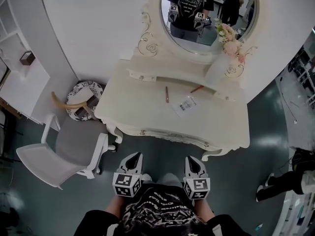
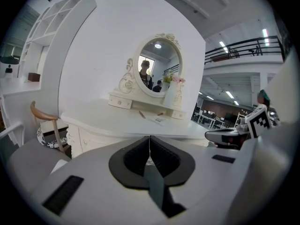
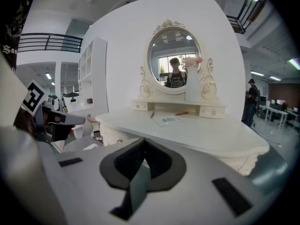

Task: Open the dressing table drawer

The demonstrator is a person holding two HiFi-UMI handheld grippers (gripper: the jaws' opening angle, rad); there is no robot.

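Observation:
The cream dressing table (image 1: pixel 147 109) stands ahead with an oval mirror (image 1: pixel 206 14) above it. Its front drawer (image 1: pixel 170 134) is closed and has a small knob near each end. My left gripper (image 1: pixel 136 157) and right gripper (image 1: pixel 193 161) hover side by side a little short of the table's front edge, apart from the drawer. In the left gripper view the jaws (image 2: pixel 149 138) meet with nothing between them, and the drawer front (image 2: pixel 86 142) lies ahead to the left. The right gripper's jaws (image 3: pixel 143 143) are also shut and empty, facing the table (image 3: pixel 197 130).
A grey-seated white chair (image 1: pixel 69 151) and a patterned round stool (image 1: pixel 84 100) stand left of the table. On the tabletop lie a card (image 1: pixel 184 105) and two pencils (image 1: pixel 167 94). A vase of pink flowers (image 1: pixel 219 65) and small upper drawers (image 1: pixel 142 76) sit under the mirror.

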